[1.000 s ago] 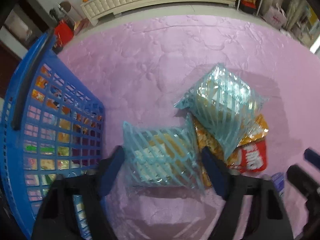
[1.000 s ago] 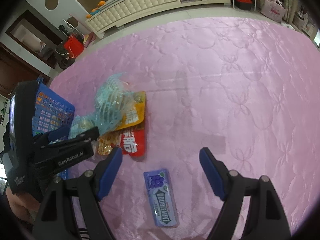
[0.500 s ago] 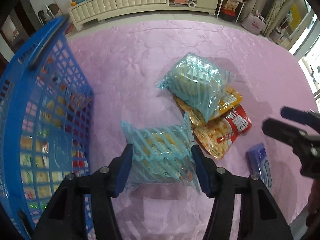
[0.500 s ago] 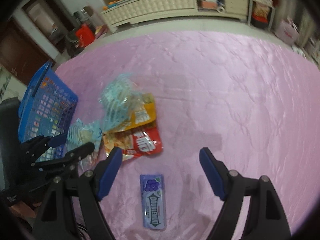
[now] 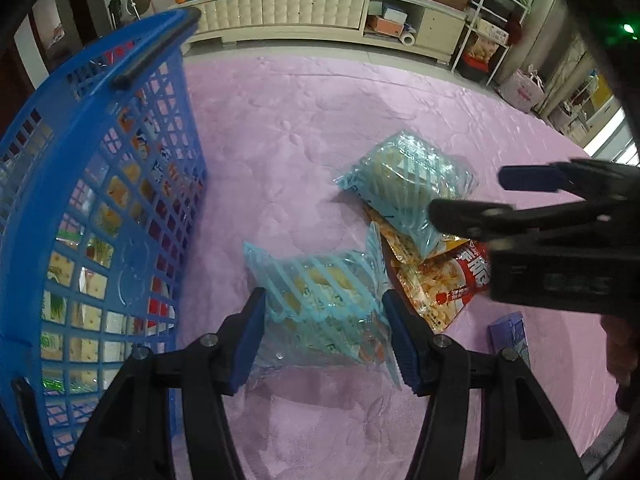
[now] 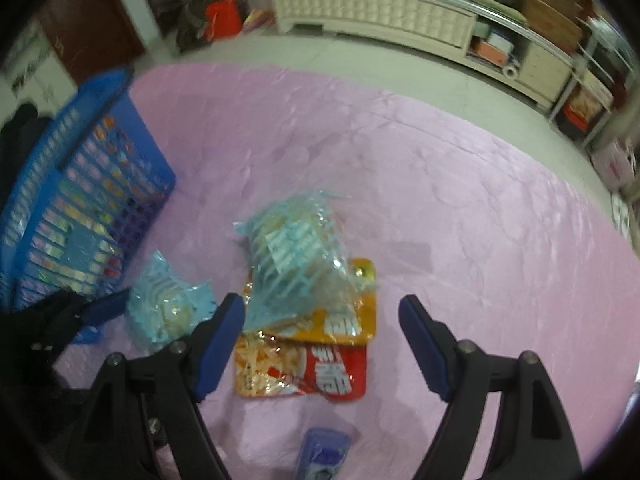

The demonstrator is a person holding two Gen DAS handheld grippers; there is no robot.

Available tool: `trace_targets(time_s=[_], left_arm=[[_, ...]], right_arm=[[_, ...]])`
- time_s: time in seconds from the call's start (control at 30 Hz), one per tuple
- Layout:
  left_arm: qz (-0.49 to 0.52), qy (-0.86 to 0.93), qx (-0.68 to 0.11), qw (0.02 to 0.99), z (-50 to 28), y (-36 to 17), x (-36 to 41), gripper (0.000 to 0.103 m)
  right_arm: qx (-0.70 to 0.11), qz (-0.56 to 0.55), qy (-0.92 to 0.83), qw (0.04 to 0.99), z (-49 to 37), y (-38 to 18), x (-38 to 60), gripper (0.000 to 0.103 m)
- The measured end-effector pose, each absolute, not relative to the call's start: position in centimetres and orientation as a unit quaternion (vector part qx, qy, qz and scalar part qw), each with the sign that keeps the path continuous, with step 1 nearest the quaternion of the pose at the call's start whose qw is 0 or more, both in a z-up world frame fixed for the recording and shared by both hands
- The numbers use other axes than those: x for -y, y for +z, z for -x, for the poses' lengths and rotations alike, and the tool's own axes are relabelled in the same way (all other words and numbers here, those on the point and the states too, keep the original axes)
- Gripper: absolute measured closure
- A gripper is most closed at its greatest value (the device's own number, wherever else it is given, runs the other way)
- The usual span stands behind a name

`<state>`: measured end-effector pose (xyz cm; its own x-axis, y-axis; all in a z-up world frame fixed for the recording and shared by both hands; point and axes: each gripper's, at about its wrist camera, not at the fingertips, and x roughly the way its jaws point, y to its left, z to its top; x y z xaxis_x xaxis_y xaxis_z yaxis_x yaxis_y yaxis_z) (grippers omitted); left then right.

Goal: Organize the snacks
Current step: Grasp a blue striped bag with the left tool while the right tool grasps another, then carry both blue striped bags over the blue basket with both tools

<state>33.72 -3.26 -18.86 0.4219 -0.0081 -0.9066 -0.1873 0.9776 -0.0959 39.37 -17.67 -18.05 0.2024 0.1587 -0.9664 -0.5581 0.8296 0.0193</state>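
The left claw [image 5: 324, 336] has closed in on the near striped blue packet [image 5: 320, 304] — its pads now press both sides, right beside the blue basket [image 5: 100, 184]. The right claw [image 6: 320, 344], jaws wide and empty, has swung from the gum pack [image 6: 326, 456] toward the red pouch [image 6: 304, 372] — likely next.

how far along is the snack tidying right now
Done: several packets already sit in the blue basket. In hand: the left gripper is closed on a striped blue bag. Left: another striped bag, orange packet, red packet, gum pack; right gripper open.
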Motion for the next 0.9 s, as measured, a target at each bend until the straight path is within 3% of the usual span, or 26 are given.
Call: trace_targets(time_s=[0.27,0.4,0.9], left_arm=[[0.074,0.049,-0.528,0.845,-32.8,-18.6,3.8,0.047],[0.062,0.044,-0.522,0.85,-32.7,-18.6,4.6,0.047],[0.035,0.006,-0.503,0.864,-28.9,-15.0,5.7,0.047]], right_arm=[[-0.576,0.196,0.254,0.752,-40.8,-20.3,16.5,0.022],[-0.568,0.198,0.26,0.755,-40.3,-20.3,17.2,0.044],[-0.559,0.173,0.207,0.784,-32.0,-15.2,22.7,0.046]])
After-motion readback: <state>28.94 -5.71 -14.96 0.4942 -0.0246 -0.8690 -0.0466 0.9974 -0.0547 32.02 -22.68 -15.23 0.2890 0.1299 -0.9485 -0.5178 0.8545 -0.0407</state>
